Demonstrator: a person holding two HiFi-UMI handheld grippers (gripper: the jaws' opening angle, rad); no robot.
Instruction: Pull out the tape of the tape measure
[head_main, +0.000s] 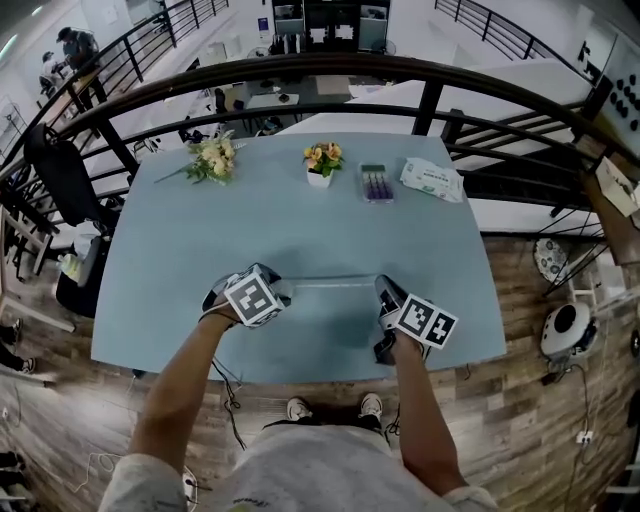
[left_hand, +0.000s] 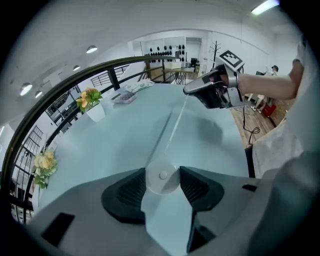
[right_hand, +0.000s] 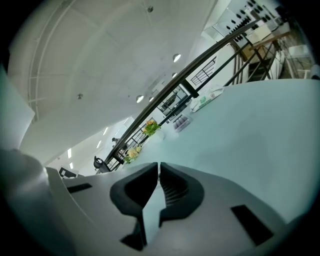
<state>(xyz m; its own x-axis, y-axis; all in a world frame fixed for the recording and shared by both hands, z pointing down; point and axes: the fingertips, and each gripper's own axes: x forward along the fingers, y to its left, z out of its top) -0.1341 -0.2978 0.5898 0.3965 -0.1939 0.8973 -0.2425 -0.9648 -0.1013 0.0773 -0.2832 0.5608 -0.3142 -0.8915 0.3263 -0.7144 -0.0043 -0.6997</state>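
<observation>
Left gripper (left_hand: 162, 187) clamps the round white tape measure case (left_hand: 162, 175), low over the table (head_main: 180, 250). 1 straight tape (left_hand: 172, 127) runs rightward from the case to the right gripper (left_hand: 187, 93), which is pinched onto its tip. Any further pull likely goes rightward along that line, away from the case.

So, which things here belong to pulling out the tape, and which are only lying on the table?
For the job: tape measure case, clamped in the left gripper; tape, stretched across to the right gripper.

Just lying about: flower bunch, potted flowers, purple box, wipes pack, all near the table's far edge.
</observation>
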